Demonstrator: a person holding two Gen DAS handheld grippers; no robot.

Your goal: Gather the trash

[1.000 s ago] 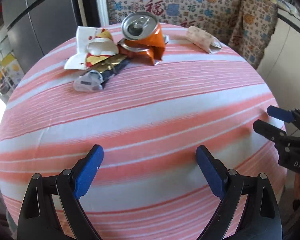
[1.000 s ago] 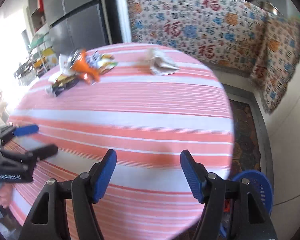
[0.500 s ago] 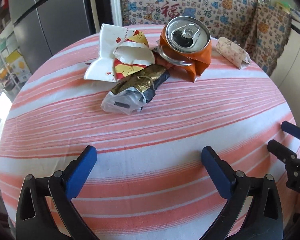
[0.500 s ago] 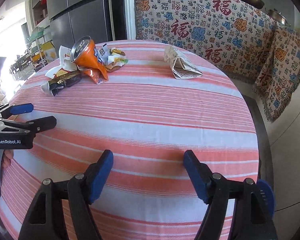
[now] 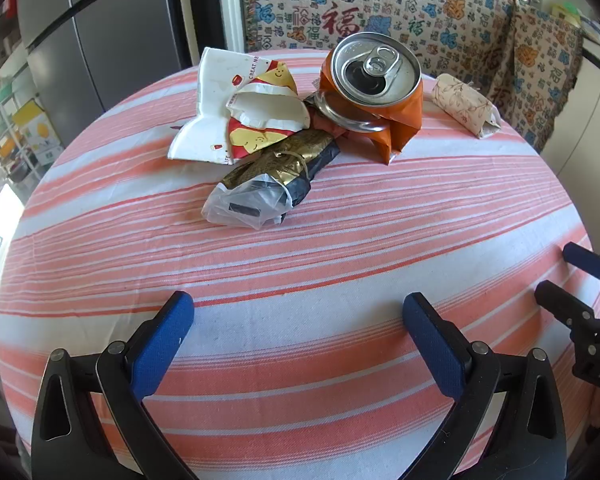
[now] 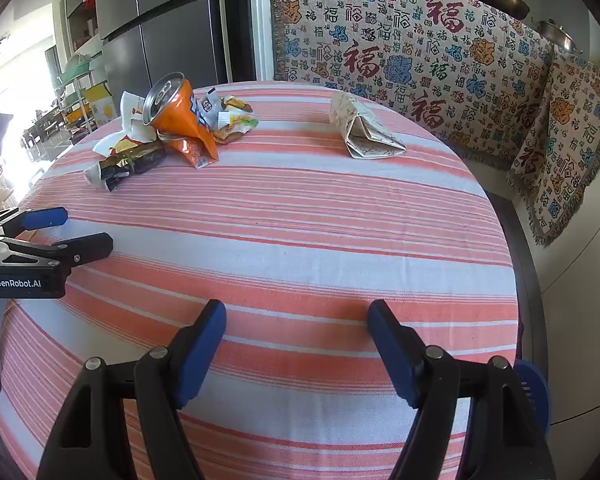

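A pile of trash lies at the far side of the round striped table (image 5: 340, 264): a crushed orange can (image 5: 374, 92) (image 6: 178, 114), a torn white and red paper cup (image 5: 240, 116), a black and gold wrapper in clear plastic (image 5: 276, 176) (image 6: 128, 162), and small snack wrappers (image 6: 230, 118). A folded patterned paper packet (image 5: 466, 109) (image 6: 362, 132) lies apart to the right. My left gripper (image 5: 298, 320) stands wide open over the near table, empty. My right gripper (image 6: 296, 324) is open too, empty, near the table's front edge.
A patterned blanket (image 6: 420, 52) covers the seat behind the table. A grey fridge (image 6: 172, 28) stands at the back left. A blue basket (image 6: 534, 392) sits on the floor, low at the right, below the table edge.
Both grippers moved forward toward the trash in the first half second, so the pile looks nearer and larger. Both pairs of jaws spread a little wider. Since then nothing has moved.
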